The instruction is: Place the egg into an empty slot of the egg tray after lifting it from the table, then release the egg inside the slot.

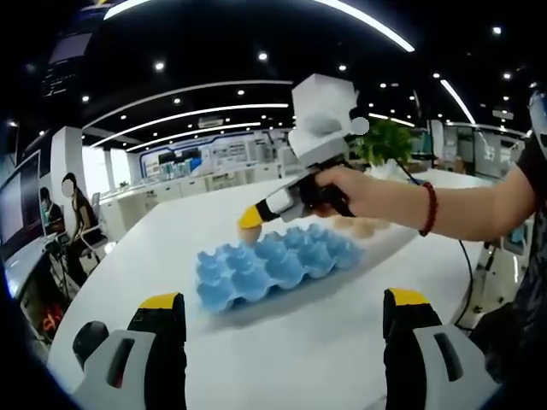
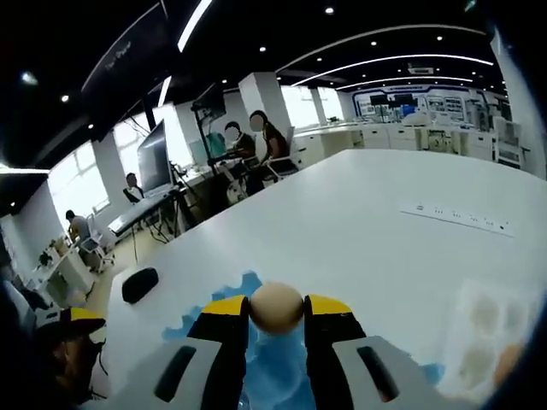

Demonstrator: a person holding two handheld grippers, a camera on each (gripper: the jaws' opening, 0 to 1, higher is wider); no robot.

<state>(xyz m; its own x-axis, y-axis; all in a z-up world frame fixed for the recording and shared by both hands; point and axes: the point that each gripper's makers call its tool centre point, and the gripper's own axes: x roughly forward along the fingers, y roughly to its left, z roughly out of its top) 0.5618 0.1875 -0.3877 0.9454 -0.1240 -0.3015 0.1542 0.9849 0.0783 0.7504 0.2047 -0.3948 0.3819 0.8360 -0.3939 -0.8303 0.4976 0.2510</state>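
Observation:
In the right gripper view a tan egg (image 2: pixel 276 307) is pinched between the yellow-tipped jaws of my right gripper (image 2: pixel 276 318), which is shut on it. It hangs just above the blue egg tray (image 2: pixel 272 369). In the left gripper view that tray (image 1: pixel 267 266) lies in the middle of the white table with its slots bare. The right gripper (image 1: pixel 249 224), held by a person's hand (image 1: pixel 359 190), hovers over the tray's far left edge. My left gripper (image 1: pixel 285 309) stands wide open near the front of the table, short of the tray, with nothing between its jaws.
A clear plastic carton with tan eggs (image 1: pixel 363 227) lies behind the tray, at the right edge (image 2: pixel 489 325) of the right gripper view. A white power strip (image 2: pixel 455 215) and a black object (image 2: pixel 139 284) lie on the white table (image 2: pixel 359 213). People sit at desks beyond it.

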